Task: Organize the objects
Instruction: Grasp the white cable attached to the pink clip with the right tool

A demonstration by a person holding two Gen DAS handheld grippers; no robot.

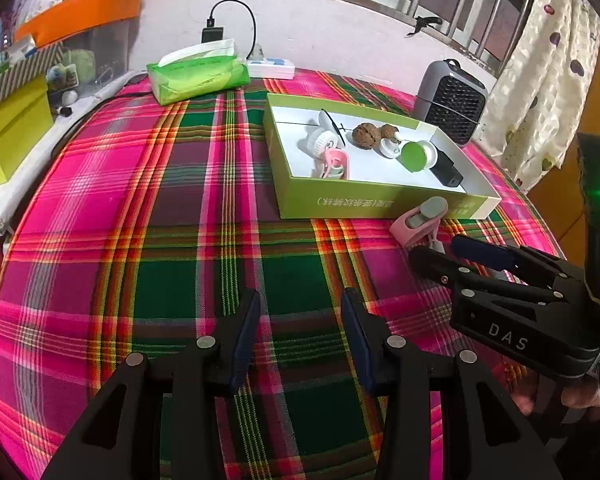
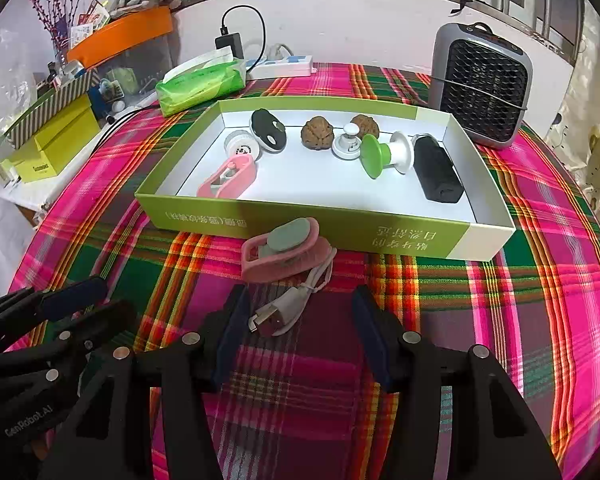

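The pink clip (image 2: 280, 254) with the grey pad lies on the checked cloth (image 2: 500, 320), right next to the front wall of the green box (image 2: 300, 232), not in it yet. Its white cord (image 2: 296, 304) curls toward the right gripper (image 2: 296, 320), and the plug end sits between the wide-open jaws, which hold nothing. If they close here they may pinch only the cord, and the clip could dangle, swing and bump the box wall, or slip off. The clip could also catch on the wall instead of going over it. The left gripper (image 1: 300, 332) is open and empty too, over bare cloth. Inside the box, another pink clip (image 2: 228, 178), two walnuts (image 2: 318, 132) and a green cap (image 2: 374, 156) could get knocked.
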